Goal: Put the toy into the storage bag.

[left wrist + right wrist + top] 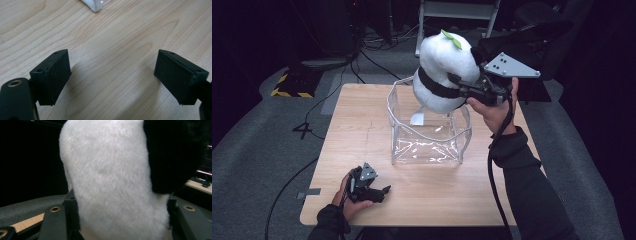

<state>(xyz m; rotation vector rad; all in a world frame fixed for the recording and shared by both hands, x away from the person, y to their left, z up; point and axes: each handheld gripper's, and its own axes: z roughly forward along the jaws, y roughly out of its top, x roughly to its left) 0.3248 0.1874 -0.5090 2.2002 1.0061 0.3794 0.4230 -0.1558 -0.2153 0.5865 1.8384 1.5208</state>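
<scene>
Overhead, right gripper (464, 86) clamping unlabelled plush panda (443, 72), clear bin (428, 145)

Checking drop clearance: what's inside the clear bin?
Clear bin holds a small white piece near its back wall; floor otherwise looks bare. The plush above covers the rear rim.

Table (362, 125) is lit bright from overhead, everything around it drops to near black. Glare streaks on the clear plastic bin (427, 145). Soft shadows under the jaws; the close-up white fur (112, 182) looks fuzzy.
</scene>
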